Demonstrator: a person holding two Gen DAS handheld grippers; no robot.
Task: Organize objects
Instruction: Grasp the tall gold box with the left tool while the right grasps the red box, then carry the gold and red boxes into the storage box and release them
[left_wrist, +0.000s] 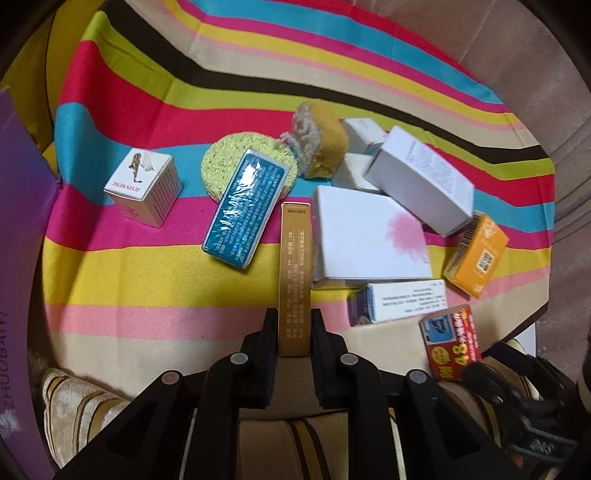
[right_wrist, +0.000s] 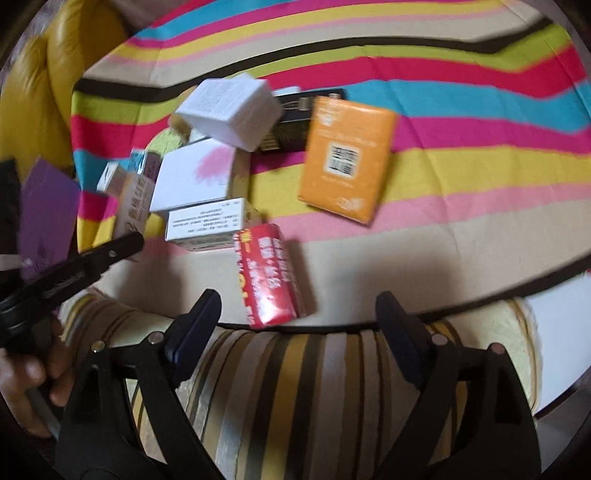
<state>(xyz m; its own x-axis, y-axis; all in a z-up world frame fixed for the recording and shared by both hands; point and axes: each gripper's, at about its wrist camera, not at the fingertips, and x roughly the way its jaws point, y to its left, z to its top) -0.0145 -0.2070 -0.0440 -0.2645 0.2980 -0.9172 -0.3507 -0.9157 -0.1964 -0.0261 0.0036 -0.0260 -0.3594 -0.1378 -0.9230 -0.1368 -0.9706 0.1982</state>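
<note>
The left gripper (left_wrist: 294, 332) pinches the near end of a long gold box (left_wrist: 294, 273), its two black fingers pressed against the box's sides; the box runs straight ahead from the jaws over the striped cloth (left_wrist: 147, 280). Just left of the box's far end lies a teal packet (left_wrist: 245, 208) wrapped in shiny film, its far end resting on a round yellow sponge pad (left_wrist: 218, 162). Farther left stands a small white carton (left_wrist: 144, 190). Immediately right of the gold box sits a flat white box with a pink flower (left_wrist: 369, 240), with a larger white box (left_wrist: 421, 181) tilted on its far corner. Beyond them is a yellow sponge (left_wrist: 325, 142).

The right gripper (right_wrist: 295, 314) is spread wide and holds nothing. A red packet (right_wrist: 267, 275) lies just ahead of it, between the fingertips, untouched. Farther ahead and slightly right lies an orange box (right_wrist: 345, 158). Ahead to the left is a white labelled box (right_wrist: 207, 221).
</note>
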